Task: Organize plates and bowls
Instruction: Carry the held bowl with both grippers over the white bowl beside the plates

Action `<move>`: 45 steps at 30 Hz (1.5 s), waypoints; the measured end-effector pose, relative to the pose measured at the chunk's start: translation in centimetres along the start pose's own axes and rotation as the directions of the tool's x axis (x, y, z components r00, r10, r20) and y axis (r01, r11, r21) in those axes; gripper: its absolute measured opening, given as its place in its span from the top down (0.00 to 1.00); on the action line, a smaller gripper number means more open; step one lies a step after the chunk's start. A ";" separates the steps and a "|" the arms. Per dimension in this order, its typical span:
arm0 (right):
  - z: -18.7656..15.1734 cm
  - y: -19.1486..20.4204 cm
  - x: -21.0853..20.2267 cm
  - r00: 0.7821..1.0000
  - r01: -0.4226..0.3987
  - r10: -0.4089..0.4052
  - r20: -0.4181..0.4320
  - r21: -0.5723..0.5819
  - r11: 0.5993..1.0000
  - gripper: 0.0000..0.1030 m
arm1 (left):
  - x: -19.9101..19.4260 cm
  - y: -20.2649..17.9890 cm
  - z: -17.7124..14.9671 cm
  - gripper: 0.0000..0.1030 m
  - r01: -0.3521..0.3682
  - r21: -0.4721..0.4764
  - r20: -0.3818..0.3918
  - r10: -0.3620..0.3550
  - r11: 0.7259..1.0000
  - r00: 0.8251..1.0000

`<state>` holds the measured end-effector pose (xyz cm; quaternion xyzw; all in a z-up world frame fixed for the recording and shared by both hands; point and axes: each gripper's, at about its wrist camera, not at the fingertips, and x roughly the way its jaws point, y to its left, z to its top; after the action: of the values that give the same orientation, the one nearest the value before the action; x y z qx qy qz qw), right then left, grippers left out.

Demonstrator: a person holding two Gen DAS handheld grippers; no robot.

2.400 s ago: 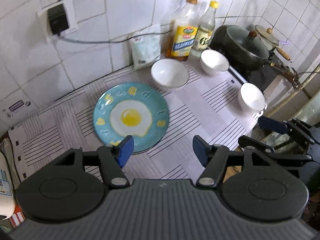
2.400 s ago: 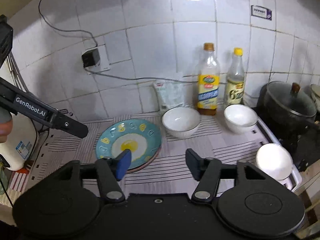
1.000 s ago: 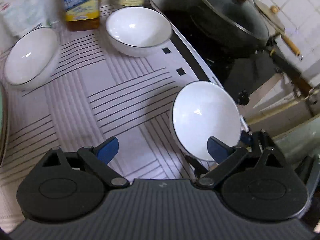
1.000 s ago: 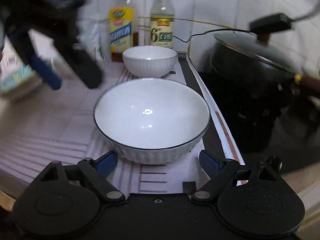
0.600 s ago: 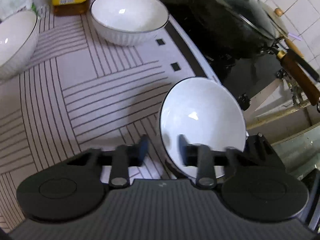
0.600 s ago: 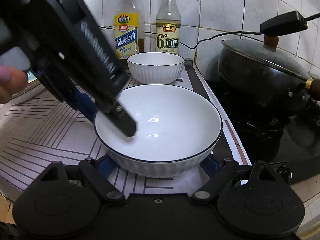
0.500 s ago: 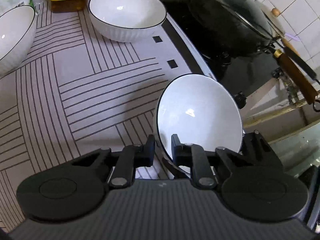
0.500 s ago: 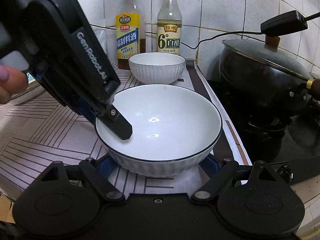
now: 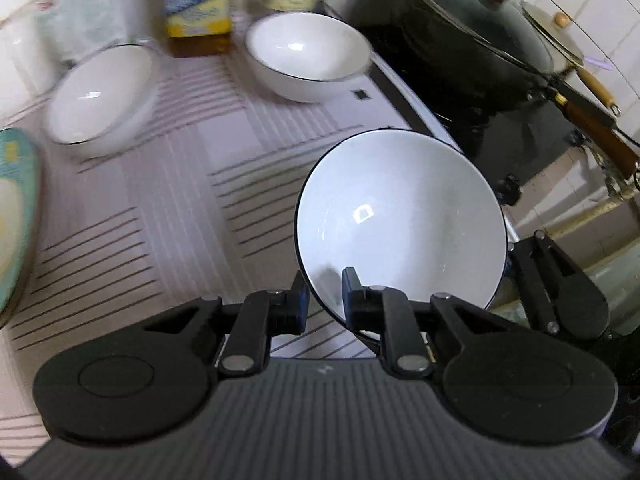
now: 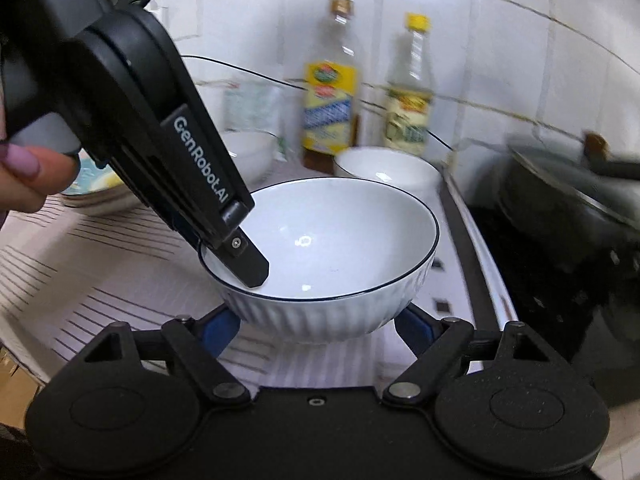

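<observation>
My left gripper (image 9: 325,294) pinches the near rim of a white bowl (image 9: 400,220) at centre frame in the left wrist view; the bowl tilts, its mouth facing up and toward the camera. I count three bowls: the held one, a second bowl (image 9: 100,98) at upper left and a third bowl (image 9: 308,54) at upper centre. One teal plate (image 9: 16,208) shows at the left edge. My right gripper (image 10: 318,326) stands spread around the held bowl's base; whether its pads touch is unclear.
</observation>
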<state>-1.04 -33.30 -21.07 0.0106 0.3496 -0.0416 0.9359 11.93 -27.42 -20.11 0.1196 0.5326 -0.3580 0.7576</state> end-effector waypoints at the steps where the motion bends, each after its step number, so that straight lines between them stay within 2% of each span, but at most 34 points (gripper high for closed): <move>1: 0.3 0.6 0.0 1.000 -0.018 0.019 0.009 -0.020 1.000 0.15 | -0.6 0.7 -0.1 0.85 -0.016 -0.024 -0.003 0.016 1.000 1.000; 5: 2.0 2.8 0.7 0.993 -0.103 0.107 0.045 -0.086 0.991 0.15 | -2.9 4.3 -0.8 0.84 -0.028 -0.136 0.014 0.031 0.990 0.999; 9: 2.8 4.3 2.8 0.981 -0.186 0.191 0.036 -0.118 0.975 0.16 | -3.5 7.5 -2.0 0.84 -0.049 -0.222 0.012 0.053 0.974 0.999; 12: 2.9 5.9 4.5 0.973 -0.223 0.229 0.021 -0.161 0.961 0.16 | -3.4 9.1 -3.0 0.84 -0.089 -0.259 0.006 0.093 0.962 0.996; 16: 3.2 7.4 5.9 0.963 -0.261 0.269 0.008 -0.203 0.944 0.16 | -3.3 11.0 -3.8 0.84 -0.105 -0.308 0.006 0.113 0.945 0.994; 23: 3.3 9.0 8.6 0.958 -0.285 0.286 -0.033 -0.248 0.926 0.16 | -1.6 12.8 -3.9 0.82 -0.142 -0.341 -0.004 0.150 0.929 0.989; 31: 3.3 8.7 10.4 0.952 -0.307 0.296 -0.083 -0.205 0.929 0.17 | -0.6 13.2 -3.7 0.82 -0.151 -0.354 -0.013 0.156 0.923 0.988; 33: 3.6 8.9 10.5 0.948 -0.313 0.294 -0.122 -0.191 0.930 0.15 | -0.7 13.3 -3.7 0.80 -0.147 -0.363 -0.025 0.149 0.920 0.989; 36: 3.4 9.1 9.2 0.952 -0.294 0.267 -0.148 -0.207 0.933 0.15 | -1.4 13.6 -3.8 0.76 -0.132 -0.380 -0.021 0.135 0.916 0.991; 39: 3.5 8.6 7.3 0.952 -0.291 0.268 -0.148 -0.173 0.941 0.15 | -2.8 13.8 -3.9 0.74 -0.117 -0.379 0.001 0.127 0.918 0.992; 45: 5.6 7.1 3.7 0.957 -0.284 0.274 -0.096 -0.117 0.952 0.16 | -6.4 14.3 -3.8 0.70 -0.083 -0.366 0.063 0.113 0.927 0.992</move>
<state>6.01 -26.74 -19.30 0.0007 0.3831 0.1142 0.9166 17.67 -12.41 -18.75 -0.0106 0.5510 -0.2200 0.8049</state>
